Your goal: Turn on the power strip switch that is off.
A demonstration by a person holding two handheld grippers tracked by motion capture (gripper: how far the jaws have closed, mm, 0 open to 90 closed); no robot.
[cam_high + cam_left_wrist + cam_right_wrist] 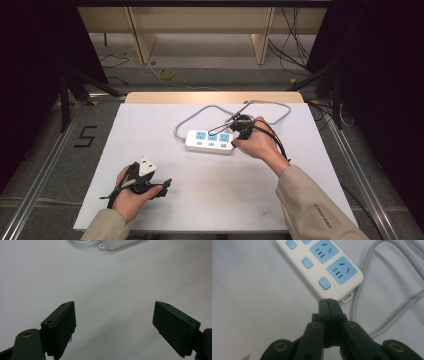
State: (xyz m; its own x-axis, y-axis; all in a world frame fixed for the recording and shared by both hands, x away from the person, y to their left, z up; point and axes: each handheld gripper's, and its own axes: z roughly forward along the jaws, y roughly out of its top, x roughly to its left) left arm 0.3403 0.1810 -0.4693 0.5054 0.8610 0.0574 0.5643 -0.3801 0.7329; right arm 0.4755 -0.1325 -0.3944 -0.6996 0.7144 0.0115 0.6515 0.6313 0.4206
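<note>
I see a white power strip (210,141) with blue sockets mid-frame, right claw (328,301) pressed together beside it, left claw (113,326) spread over bare counter (225,195)

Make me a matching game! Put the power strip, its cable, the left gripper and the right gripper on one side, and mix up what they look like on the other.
Things:
1. power strip
2. cable
3. left gripper
4. right gripper

Descriptions:
A. jaws wide apart over bare table
B. grey, looping on the table
C. white with blue sockets
D. jaws pressed together, holding nothing, near the strip's end

Pairs: 1-C, 2-B, 3-A, 4-D
</note>
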